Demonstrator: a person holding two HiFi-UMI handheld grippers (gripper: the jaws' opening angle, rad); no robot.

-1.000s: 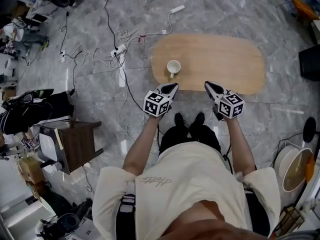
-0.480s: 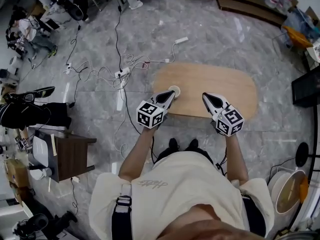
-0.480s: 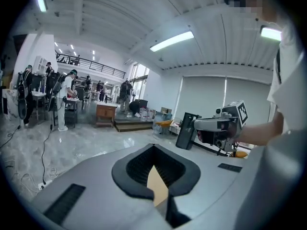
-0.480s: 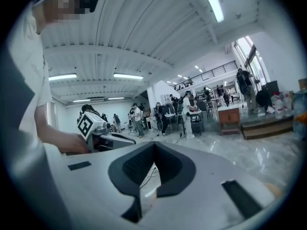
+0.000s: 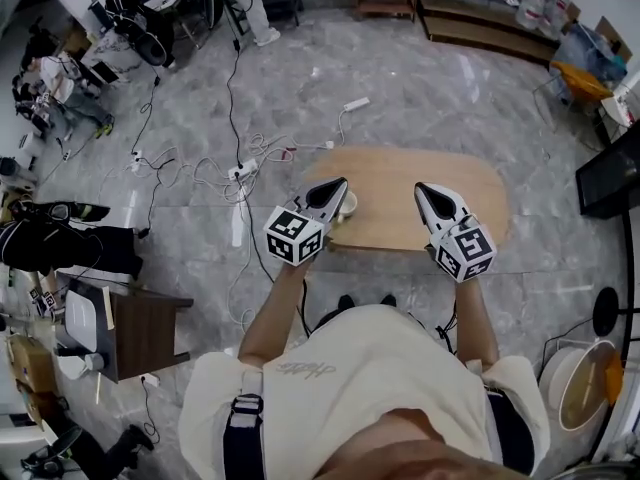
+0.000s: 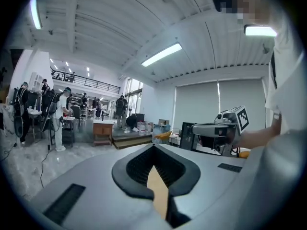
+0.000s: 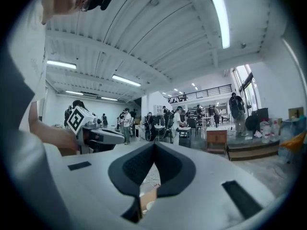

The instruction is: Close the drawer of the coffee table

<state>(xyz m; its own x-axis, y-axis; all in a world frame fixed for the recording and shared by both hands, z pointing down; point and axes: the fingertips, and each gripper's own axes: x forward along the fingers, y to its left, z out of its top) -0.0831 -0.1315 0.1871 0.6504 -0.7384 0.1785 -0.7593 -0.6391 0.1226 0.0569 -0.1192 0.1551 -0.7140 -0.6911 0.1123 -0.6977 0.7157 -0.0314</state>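
In the head view the coffee table (image 5: 450, 208) has an oval light-wood top and stands on the grey marble floor just ahead of the person's feet. No drawer shows from above. A white cup (image 5: 349, 204) sits near the table's left end, partly hidden by my left gripper (image 5: 335, 189), which is held above it, shut and empty. My right gripper (image 5: 428, 194) hovers over the table's middle, also shut and empty. In both gripper views the jaws point out level across the room, tips (image 6: 154, 147) (image 7: 154, 145) together. Each shows the other gripper (image 6: 225, 127) (image 7: 91, 134) alongside.
White cables and power strips (image 5: 240, 168) trail over the floor left of the table. A dark wooden side table (image 5: 145, 328) and black bags (image 5: 60, 243) stand at the left. A black box (image 5: 610, 178) and a round bin (image 5: 575, 388) are at the right. People stand far off.
Both grippers have risen and tipped up to level, and the camera has pulled back from the table. The left gripper now covers part of the cup. Both stayed shut.
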